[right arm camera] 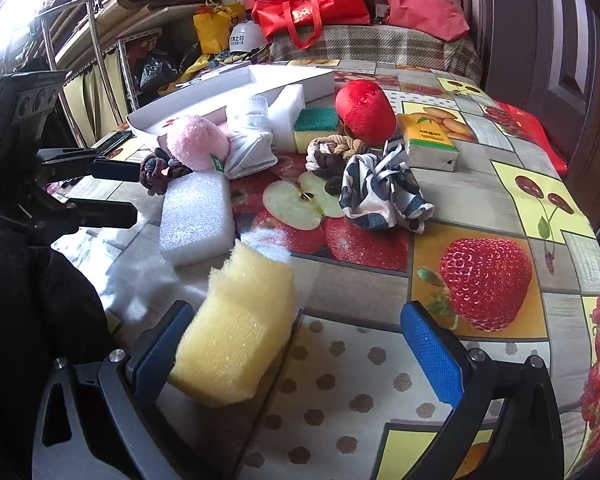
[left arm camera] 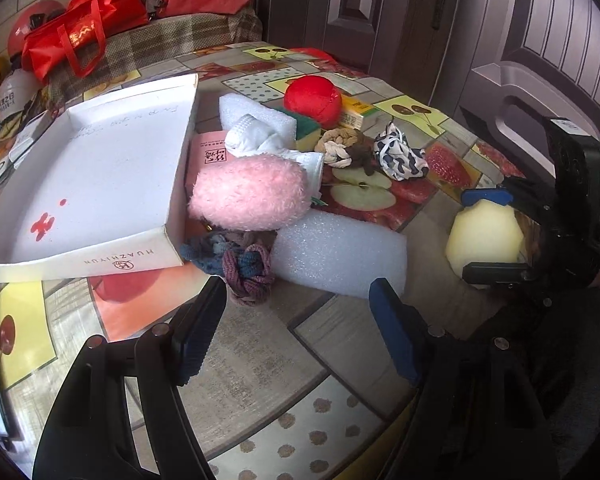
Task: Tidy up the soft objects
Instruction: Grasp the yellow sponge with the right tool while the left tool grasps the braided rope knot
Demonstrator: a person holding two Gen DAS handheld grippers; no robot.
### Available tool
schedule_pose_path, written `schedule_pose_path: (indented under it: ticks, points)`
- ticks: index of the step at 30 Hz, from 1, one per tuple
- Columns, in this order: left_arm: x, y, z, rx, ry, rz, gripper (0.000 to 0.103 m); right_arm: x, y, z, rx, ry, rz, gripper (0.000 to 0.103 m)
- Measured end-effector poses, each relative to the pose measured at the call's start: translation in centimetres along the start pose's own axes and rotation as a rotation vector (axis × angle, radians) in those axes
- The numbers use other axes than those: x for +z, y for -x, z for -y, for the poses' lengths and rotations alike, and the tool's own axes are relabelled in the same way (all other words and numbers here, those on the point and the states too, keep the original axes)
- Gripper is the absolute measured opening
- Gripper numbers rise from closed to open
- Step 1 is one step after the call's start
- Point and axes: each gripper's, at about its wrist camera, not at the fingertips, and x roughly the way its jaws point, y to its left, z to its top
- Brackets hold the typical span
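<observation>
The left gripper (left arm camera: pixel 296 324) hangs over the fruit-print tablecloth (left arm camera: pixel 260 360) with its 2 fingers spread and nothing between them. Just past its left finger lies a knot of purple and blue hair ties (left arm camera: pixel 244 268), and beside that a white foam block (left arm camera: pixel 340 252) lies flat.

The right gripper (right arm camera: pixel 296 344) has its fingers wide apart. A yellow sponge (right arm camera: pixel 236 328) leans against the left pad, well clear of the right pad, so it is not pinched; the left wrist view shows it between the 2 fingers.

Farther on, a pink fluffy ball (left arm camera: pixel 248 192) touches the side of the empty white box lid (left arm camera: pixel 100 176). Behind it lie a bundled white sock (left arm camera: pixel 260 140), a second foam piece (left arm camera: pixel 240 108), a green-topped sponge (right arm camera: pixel 314 128), a braided tie (left arm camera: pixel 340 148), a black-and-white cloth (right arm camera: pixel 380 196), a red plush ball (left arm camera: pixel 312 98) and a small carton (right arm camera: pixel 430 144).
</observation>
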Motion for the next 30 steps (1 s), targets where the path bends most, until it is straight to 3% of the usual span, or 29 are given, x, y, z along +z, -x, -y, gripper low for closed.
schedule_pose_path:
  ticks: [3, 7, 15, 16, 17, 18, 19, 20, 24, 30]
  points:
    - [0.0, -0.3, -2.0, 0.037, 0.081, 0.000, 0.075, 0.2, 0.0, -0.3, 0.020, -0.004, 0.012, 0.097]
    - [0.7, -1.4, -2.7, 0.060, 0.095, -0.018, 0.075, 0.3, -0.6, -0.5, 0.059, -0.002, -0.002, 0.079]
    - [0.9, -2.9, -3.0, 0.014, 0.111, -0.046, 0.075, 0.0, -0.3, -0.5, 0.027, 0.020, -0.014, 0.074]
    - [0.8, -2.8, -3.0, 0.010, 0.107, -0.041, 0.070, 0.0, -0.3, -0.5, 0.022, 0.025, -0.016, 0.071]
    - [0.7, -2.6, -3.0, -0.006, 0.104, -0.034, 0.055, 0.0, -0.3, -0.6, 0.014, 0.034, -0.018, 0.061]
    - [0.7, -2.4, -2.9, -0.015, 0.099, -0.025, 0.047, 0.0, -0.3, -0.7, 0.007, 0.047, -0.021, 0.061]
    - [0.7, -2.2, -2.7, -0.004, 0.087, -0.017, 0.029, 0.0, -0.2, -0.8, 0.013, 0.053, -0.022, 0.056]
    - [0.7, -2.0, -2.6, 0.009, 0.075, -0.007, 0.025, 0.0, -0.2, -0.8, 0.023, 0.051, -0.022, 0.052]
    - [0.3, 0.0, -2.4, 0.034, 0.042, 0.085, 0.025, 0.4, 0.4, 0.4, 0.027, -0.013, 0.021, 0.047]
    - [-0.6, 2.7, -3.1, 0.083, 0.036, 0.209, 0.025, 2.1, 2.6, 0.8, 0.053, -0.074, 0.171, 0.047]
